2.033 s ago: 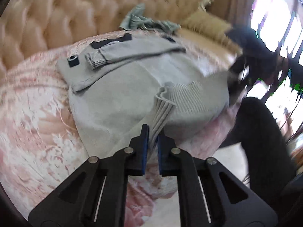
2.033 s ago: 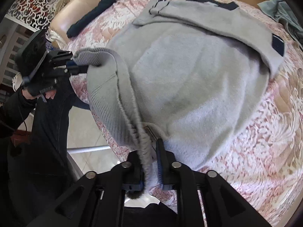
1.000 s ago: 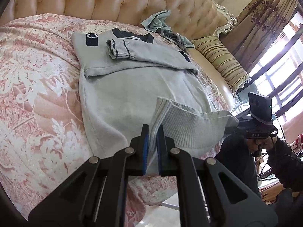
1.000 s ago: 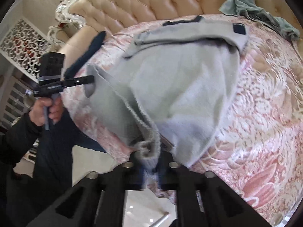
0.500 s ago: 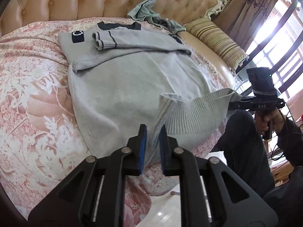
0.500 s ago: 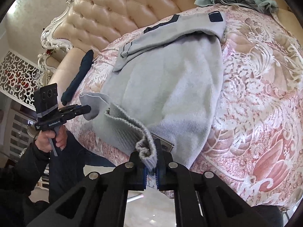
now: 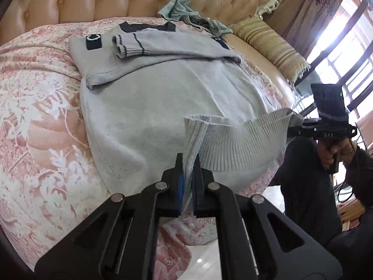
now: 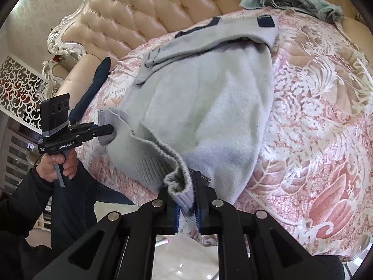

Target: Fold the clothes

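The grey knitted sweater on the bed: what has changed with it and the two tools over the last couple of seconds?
Little changed. The left gripper, which loosened for a moment, is clamped again on the ribbed hem of the grey knitted sweater; the right gripper has its jaws opening, hem corner between them. The hem stays lifted between the two. The folded sleeves and the pink floral bedspread stayed put.

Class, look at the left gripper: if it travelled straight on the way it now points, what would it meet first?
Most likely the grey sweater: the left gripper already pinches its ribbed hem, and the sweater's body lies just beyond.
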